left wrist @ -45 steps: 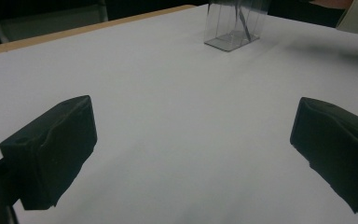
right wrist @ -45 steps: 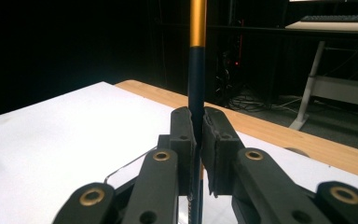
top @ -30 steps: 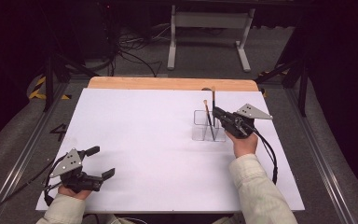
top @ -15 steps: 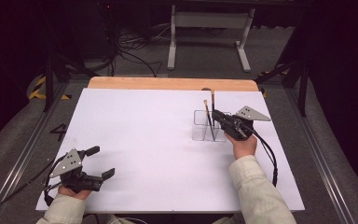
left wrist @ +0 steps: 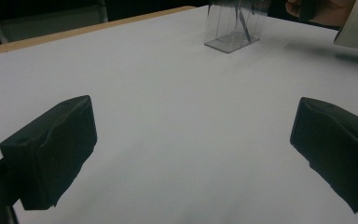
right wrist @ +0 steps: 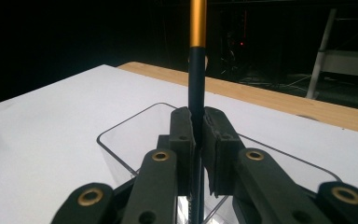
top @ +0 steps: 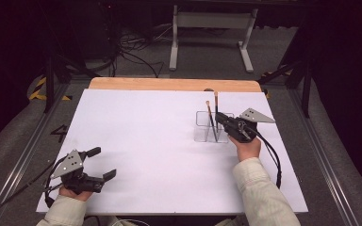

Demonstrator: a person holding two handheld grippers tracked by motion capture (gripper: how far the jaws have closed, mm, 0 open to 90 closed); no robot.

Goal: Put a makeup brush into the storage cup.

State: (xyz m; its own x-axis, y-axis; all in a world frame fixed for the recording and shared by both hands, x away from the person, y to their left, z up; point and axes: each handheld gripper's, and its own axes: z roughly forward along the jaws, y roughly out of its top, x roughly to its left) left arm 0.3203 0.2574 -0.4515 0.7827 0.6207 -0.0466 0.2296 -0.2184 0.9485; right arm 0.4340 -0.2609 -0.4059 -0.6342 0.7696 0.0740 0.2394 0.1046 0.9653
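A clear plastic holder [top: 202,134] stands on the white table right of centre. A thin stick [top: 209,115] leans inside it. My right gripper [top: 220,117] is shut on a second, upright black-and-gold stick [top: 216,101] whose lower end reaches down into the holder. In the right gripper view the pads [right wrist: 216,140] pinch the black shaft [right wrist: 197,79] just over the holder's rim [right wrist: 121,126]. My left gripper [top: 102,163] rests near the front left corner, open with nothing between its pads [left wrist: 51,149]. It faces the distant holder [left wrist: 233,28].
The white sheet [top: 146,136] covers the table, with a wooden strip [top: 169,84] along the far edge. A metal stand [top: 207,28] and cables lie on the floor beyond. Cables trail from both grippers.
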